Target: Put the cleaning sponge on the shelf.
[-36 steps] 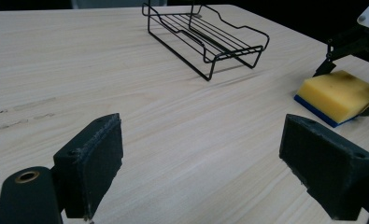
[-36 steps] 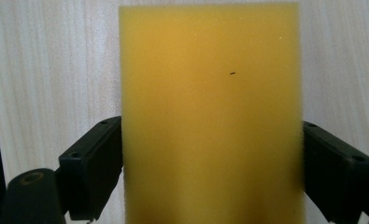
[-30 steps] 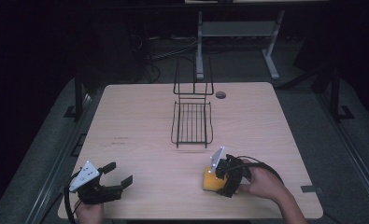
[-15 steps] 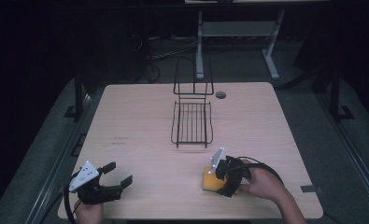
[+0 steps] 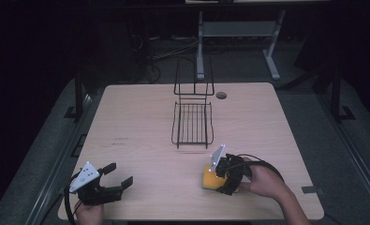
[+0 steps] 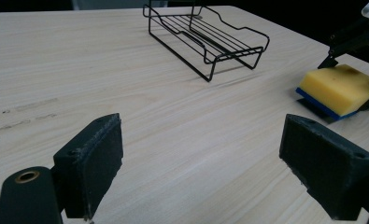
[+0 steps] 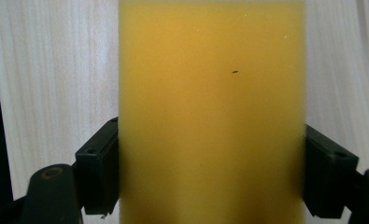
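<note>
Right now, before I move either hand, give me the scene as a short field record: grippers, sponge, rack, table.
right gripper: jaws against both sides of the yellow sponge, closed on it
sponge position: flat on the table, near the front edge, blue layer underneath
left gripper: jaws wide apart, nothing between them, low over the table's front left
wire rack: black, nothing in it, mid-table, beyond the sponge
sponge to rack: apart, not touching
</note>
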{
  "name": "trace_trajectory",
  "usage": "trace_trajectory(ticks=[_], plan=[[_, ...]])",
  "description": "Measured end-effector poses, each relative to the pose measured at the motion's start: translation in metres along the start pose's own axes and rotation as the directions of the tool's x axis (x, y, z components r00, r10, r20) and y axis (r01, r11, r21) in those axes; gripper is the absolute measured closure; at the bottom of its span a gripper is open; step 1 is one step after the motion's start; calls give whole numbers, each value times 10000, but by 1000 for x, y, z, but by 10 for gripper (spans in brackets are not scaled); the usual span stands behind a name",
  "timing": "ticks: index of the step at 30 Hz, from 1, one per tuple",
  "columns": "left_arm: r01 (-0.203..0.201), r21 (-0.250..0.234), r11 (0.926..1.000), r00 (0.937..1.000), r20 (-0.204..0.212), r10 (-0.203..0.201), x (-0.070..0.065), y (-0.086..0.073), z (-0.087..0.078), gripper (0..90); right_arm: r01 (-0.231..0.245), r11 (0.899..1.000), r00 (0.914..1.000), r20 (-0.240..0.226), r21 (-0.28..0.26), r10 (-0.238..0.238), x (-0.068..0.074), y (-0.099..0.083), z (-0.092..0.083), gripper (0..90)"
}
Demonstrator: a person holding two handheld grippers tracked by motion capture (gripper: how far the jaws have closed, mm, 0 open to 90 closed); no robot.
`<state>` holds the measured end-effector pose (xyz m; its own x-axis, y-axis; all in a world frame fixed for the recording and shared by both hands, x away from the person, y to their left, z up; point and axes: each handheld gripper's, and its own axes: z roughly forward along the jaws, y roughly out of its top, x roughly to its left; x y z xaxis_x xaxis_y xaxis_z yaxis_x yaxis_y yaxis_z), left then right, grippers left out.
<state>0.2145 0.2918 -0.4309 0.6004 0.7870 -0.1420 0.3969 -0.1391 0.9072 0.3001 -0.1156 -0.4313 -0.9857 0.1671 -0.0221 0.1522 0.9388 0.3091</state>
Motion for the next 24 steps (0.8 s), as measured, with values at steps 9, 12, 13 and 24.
trace_trajectory(ticks=[9, 12, 13, 24], plan=[[11, -21, 10000, 10000, 0, -11, 0, 0, 0, 128, 143, 9999, 9998, -109, -64, -144, -8, 13, -6, 214], [13, -26, 10000, 10000, 11, -13, 0, 0, 0, 128, 136, 9999, 9998, -170, -78, -138, -10, 15, -8, 214], [7, -19, 10000, 10000, -1, -7, 0, 0, 0, 128, 162, 9998, 9997, -192, -91, -164, -10, 16, -8, 214], [24, -31, 10000, 10000, 20, -24, 0, 0, 0, 128, 259, 9996, 9994, -207, -72, -261, -17, 25, -12, 214]])
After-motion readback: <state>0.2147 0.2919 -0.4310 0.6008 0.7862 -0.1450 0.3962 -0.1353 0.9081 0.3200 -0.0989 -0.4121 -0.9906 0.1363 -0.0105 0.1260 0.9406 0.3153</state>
